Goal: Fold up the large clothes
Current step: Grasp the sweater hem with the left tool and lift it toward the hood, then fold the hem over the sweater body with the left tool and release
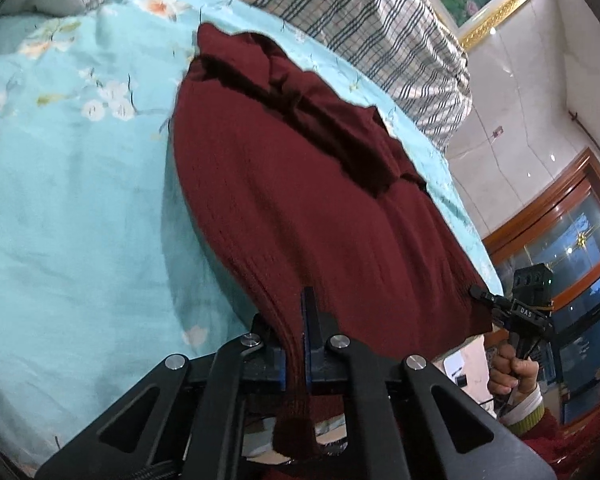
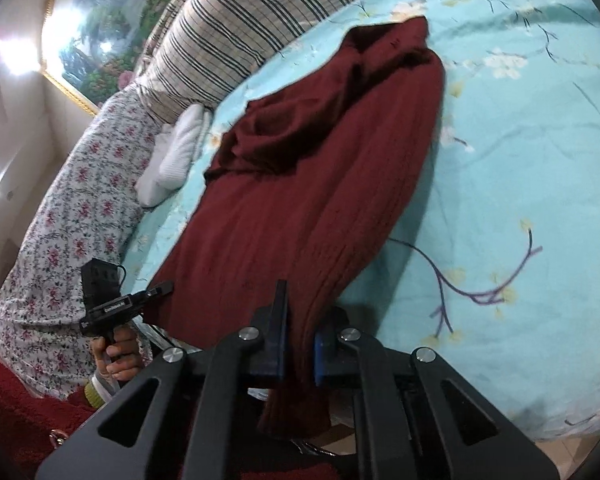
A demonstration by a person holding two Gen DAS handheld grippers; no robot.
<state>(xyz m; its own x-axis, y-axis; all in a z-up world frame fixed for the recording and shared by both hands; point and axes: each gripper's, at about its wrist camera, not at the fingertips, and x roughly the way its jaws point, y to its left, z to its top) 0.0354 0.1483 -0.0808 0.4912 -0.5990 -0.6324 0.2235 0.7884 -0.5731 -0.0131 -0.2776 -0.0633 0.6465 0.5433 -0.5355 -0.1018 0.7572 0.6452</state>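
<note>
Bed sheet is slippery: your left gripper and right gripper both clamp the sweater hem thinly, so a sharp tug could free it.

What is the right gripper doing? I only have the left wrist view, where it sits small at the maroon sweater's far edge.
Observer: The right gripper is shut on the hem of the maroon sweater, with the knit bunched between its blue pads.
Operator: Anything beside the sweater on that side?
Observer: A white ribbed cloth lies on the turquoise floral sheet, close beside the sweater's upper part.
Operator: And past that?
Observer: A quilt printed with pink flowers runs along the bed's edge, behind the left hand.
</note>
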